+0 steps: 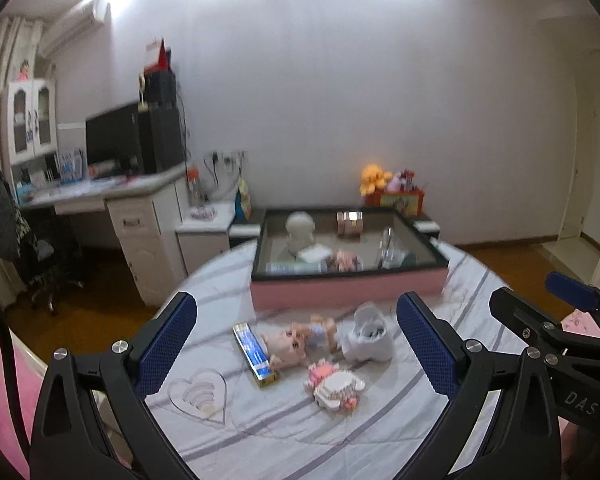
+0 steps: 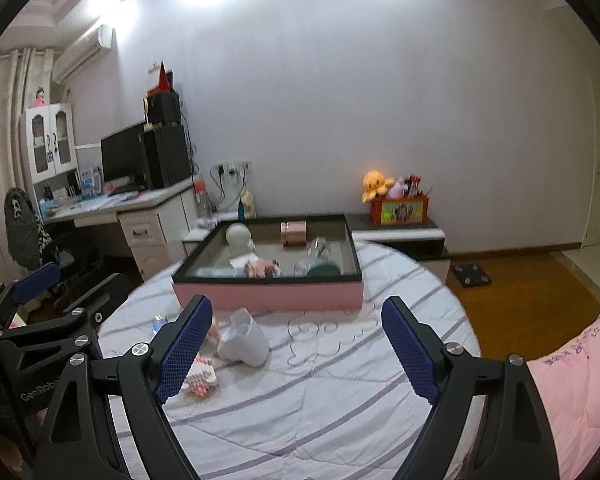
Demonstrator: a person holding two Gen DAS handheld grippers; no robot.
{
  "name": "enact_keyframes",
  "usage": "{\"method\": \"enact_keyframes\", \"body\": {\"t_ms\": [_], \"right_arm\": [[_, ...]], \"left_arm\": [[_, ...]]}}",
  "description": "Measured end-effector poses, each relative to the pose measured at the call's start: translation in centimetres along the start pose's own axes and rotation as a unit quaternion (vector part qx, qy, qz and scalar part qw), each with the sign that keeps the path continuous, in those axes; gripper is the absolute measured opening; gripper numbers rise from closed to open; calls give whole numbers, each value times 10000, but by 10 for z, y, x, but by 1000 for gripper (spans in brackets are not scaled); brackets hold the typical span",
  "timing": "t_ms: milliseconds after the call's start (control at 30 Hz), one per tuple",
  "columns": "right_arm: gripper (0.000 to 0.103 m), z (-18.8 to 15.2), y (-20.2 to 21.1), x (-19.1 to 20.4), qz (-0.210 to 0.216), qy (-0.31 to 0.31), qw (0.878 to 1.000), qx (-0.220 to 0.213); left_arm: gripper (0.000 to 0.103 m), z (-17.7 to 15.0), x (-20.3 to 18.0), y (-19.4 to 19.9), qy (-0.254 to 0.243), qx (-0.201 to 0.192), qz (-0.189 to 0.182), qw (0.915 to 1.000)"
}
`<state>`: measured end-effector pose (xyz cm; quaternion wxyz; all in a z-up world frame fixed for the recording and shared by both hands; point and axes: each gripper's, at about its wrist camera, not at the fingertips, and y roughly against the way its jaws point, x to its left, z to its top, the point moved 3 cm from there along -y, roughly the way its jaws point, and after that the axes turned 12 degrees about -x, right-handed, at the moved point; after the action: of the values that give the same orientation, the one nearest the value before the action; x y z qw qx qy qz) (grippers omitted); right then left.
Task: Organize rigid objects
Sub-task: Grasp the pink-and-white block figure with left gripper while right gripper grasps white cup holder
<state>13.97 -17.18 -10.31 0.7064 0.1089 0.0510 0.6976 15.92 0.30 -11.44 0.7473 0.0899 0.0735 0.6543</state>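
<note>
On the striped bedspread lie a blue and gold flat box (image 1: pixel 255 350), a small doll (image 1: pixel 300 339), a white cup-like toy (image 1: pixel 367 334) (image 2: pixel 242 338) on its side, and a pink and white block figure (image 1: pixel 336 386) (image 2: pixel 201 376). Behind them stands a pink tray (image 1: pixel 348 290) (image 2: pixel 268 296) with a dark rim, holding a white head figure (image 1: pixel 299 230), a rose-gold cylinder (image 2: pixel 293 232), a clear jar (image 2: pixel 316 254) and other small things. My left gripper (image 1: pixel 296 340) hangs open above the loose toys. My right gripper (image 2: pixel 296 344) is open over bare bedspread, right of the white toy.
A desk with a monitor (image 2: pixel 124 158) and a chair (image 1: pixel 8 220) stand at the left. A low cabinet (image 2: pixel 396 232) with an orange plush and a red box is behind the tray. Wooden floor (image 2: pixel 520 292) lies to the right, pink bedding (image 2: pixel 572 380) at the near right.
</note>
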Motion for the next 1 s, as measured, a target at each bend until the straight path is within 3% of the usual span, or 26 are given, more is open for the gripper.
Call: {"method": "enact_keyframes", "body": {"t_ms": [233, 533, 733, 867, 933, 1000], "right_arm": [[88, -41, -49, -4, -45, 100, 9957, 916], [88, -74, -79, -12, -78, 74, 9884, 1516], [88, -81, -89, -18, -78, -46, 9859, 1673], [88, -82, -91, -21, -66, -118, 9851, 1713], [88, -83, -90, -23, -81, -119, 9851, 1715], [88, -83, -91, -29, -250, -111, 9847, 1723]], "left_arm": [[102, -51, 13, -47, 427, 1081, -372, 9925], [102, -95, 13, -76, 414, 1834, -324, 9816], [103, -99, 9, -84, 654, 2056, -510, 9751], [102, -94, -7, -82, 754, 2030, -847, 9726], [102, -96, -13, -87, 655, 2074, -695, 9736], [93, -101, -14, -97, 540, 2263, -371, 9719]]}}
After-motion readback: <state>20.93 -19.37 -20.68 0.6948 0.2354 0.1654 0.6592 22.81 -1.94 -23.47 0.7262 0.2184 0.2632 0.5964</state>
